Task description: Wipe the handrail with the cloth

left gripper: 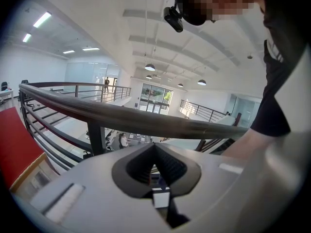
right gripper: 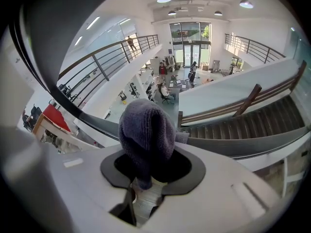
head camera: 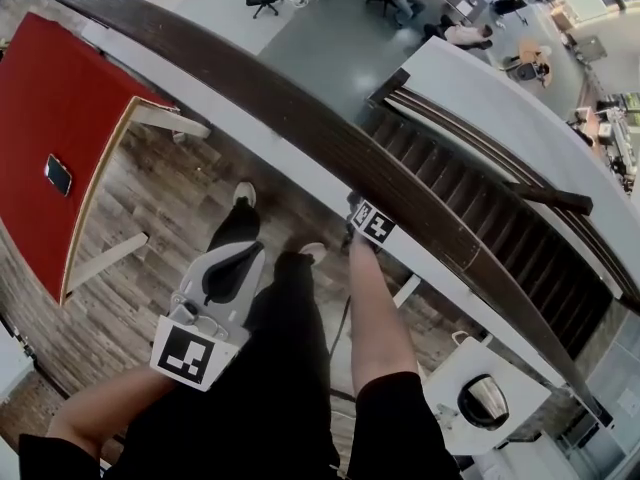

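The handrail (head camera: 300, 118) is a dark wooden band that runs diagonally from the upper left to the lower right. My right gripper (head camera: 360, 213) is at its near edge, shut on a grey-purple knitted cloth (right gripper: 146, 130) that bulges out past the jaws. I cannot tell whether the cloth touches the wood. A dark rail bar (right gripper: 243, 147) passes behind the cloth. My left gripper (head camera: 240, 258) hangs lower left, away from the rail, shut with nothing in it. In the left gripper view the handrail (left gripper: 121, 115) crosses just beyond the left gripper (left gripper: 155, 147).
A red table (head camera: 50, 118) with a phone (head camera: 58, 175) stands at the left on the wood floor. A small white stand (head camera: 445, 368) holding a metal bowl is at lower right. Beyond the rail a staircase (head camera: 480, 198) drops to a lower floor with people at desks. The person's legs are below.
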A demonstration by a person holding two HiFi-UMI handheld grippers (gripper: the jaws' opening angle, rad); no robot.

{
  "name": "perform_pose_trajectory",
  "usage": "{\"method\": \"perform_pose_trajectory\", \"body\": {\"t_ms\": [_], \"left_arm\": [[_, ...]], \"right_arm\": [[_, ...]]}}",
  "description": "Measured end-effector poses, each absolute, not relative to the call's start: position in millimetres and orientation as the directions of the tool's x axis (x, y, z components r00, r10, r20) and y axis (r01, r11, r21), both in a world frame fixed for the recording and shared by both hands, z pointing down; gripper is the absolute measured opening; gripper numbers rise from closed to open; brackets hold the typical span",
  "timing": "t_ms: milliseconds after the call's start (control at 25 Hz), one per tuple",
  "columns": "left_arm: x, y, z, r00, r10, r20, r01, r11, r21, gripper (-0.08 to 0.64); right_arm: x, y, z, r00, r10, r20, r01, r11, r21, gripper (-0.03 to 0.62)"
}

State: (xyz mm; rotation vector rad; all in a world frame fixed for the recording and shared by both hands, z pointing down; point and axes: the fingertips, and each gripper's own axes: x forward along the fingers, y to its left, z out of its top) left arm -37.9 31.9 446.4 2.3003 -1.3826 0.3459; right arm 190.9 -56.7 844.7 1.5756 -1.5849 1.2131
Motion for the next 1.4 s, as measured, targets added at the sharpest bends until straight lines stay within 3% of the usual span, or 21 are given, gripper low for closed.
{"method": "perform_pose_trajectory", "body": {"t_ms": [1400], "left_arm": [[9, 46, 454, 0.511, -0.727, 0.46, -0.858, -0.468, 0.213, 0.0]], "right_arm": [[256, -32, 845, -0.143, -0.45, 0.882, -0.957, -0.163, -0.239, 0.117]]}}
